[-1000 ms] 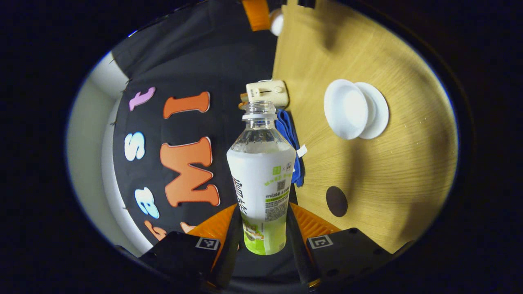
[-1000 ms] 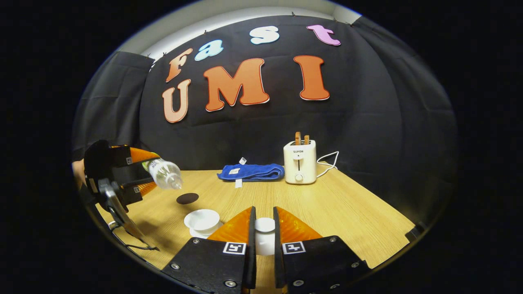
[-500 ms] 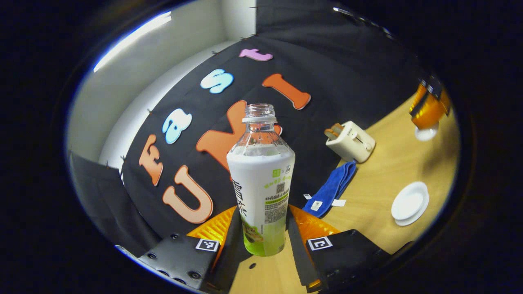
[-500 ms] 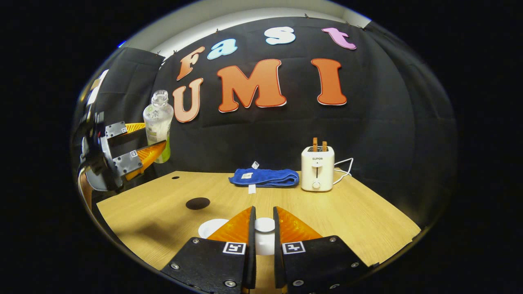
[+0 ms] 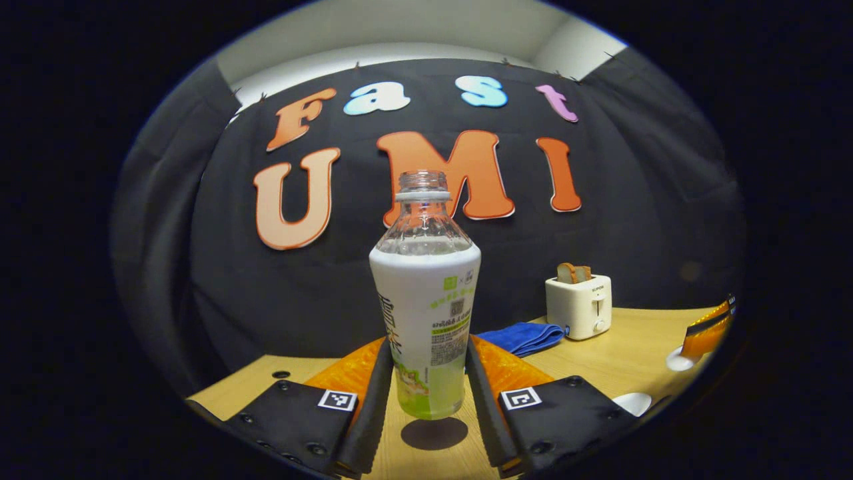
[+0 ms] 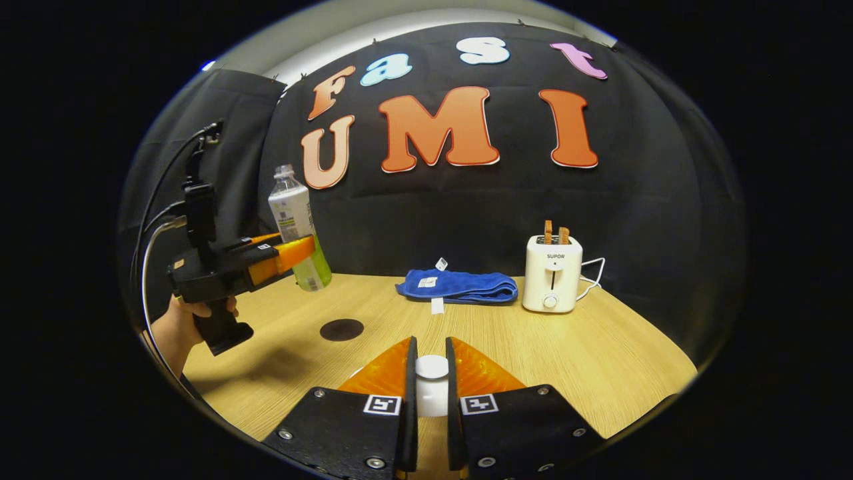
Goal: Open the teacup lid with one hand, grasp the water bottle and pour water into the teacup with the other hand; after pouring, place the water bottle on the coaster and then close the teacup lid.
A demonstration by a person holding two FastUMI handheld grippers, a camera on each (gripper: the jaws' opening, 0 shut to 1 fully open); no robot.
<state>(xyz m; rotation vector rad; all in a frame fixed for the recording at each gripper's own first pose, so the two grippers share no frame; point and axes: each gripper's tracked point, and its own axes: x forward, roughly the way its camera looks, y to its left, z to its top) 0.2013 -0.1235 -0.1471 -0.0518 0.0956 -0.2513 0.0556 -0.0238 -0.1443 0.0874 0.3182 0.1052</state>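
An uncapped water bottle [image 5: 426, 313] with a white and green label stands upright in my left gripper [image 5: 426, 347], which is shut on its lower body. It hangs a little above the table, and the dark round coaster [image 5: 433, 432] lies just under its base. The right gripper view shows the bottle [image 6: 293, 223] in the left gripper [image 6: 303, 257], up and left of the coaster [image 6: 341, 329]. My right gripper [image 6: 431, 341] is shut on the white teacup lid [image 6: 432, 383] by its knob. The white teacup [image 5: 633, 402] sits at the far right edge, beneath the right gripper [image 5: 710, 330].
At the back of the wooden table [image 6: 566, 353] stand a cream toaster [image 6: 552, 273] with toast and its cord, and a folded blue towel [image 6: 460, 285] beside it. A person's hand [image 6: 176, 323] holds the left gripper at the table's left edge.
The bottle has swung from tilted toward the teacup to upright and moved left over the coaster. The right gripper keeps the lid and has barely moved.
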